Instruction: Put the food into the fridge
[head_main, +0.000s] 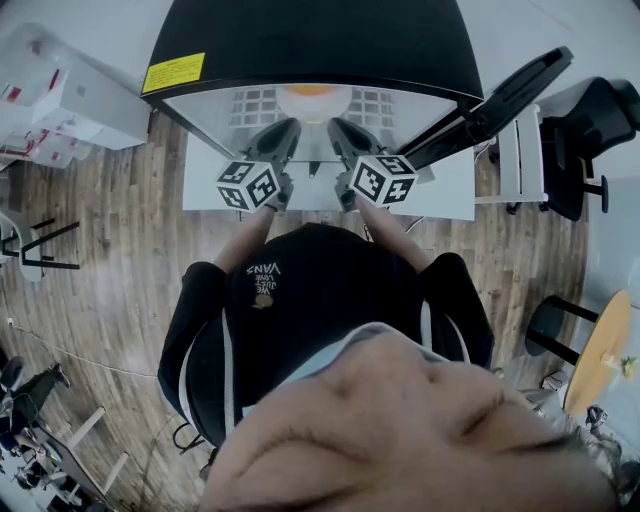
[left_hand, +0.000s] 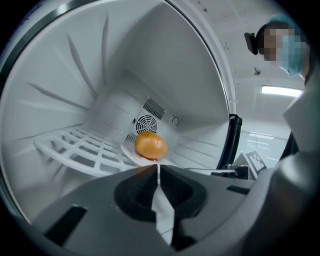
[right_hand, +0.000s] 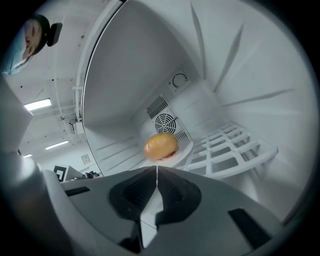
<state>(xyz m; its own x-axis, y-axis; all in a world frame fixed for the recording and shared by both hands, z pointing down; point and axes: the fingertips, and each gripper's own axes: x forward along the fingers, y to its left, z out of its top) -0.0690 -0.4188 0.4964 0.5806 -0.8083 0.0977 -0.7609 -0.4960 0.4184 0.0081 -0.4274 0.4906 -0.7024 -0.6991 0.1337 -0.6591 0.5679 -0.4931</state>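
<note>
Burger (left_hand: 151, 146) sits on white plate (left_hand: 127, 150) on grid shelf (left_hand: 80, 147) inside open fridge (head_main: 310, 40), by the rear fan vent (left_hand: 146, 123). Left claw (left_hand: 158, 169) and right claw (right_hand: 157, 170) both pressed together, empty, side by side at fridge opening.

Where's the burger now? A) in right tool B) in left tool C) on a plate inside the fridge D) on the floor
C: the burger sits on a white plate on the fridge rack; left tool and right tool are shut, empty.
</note>
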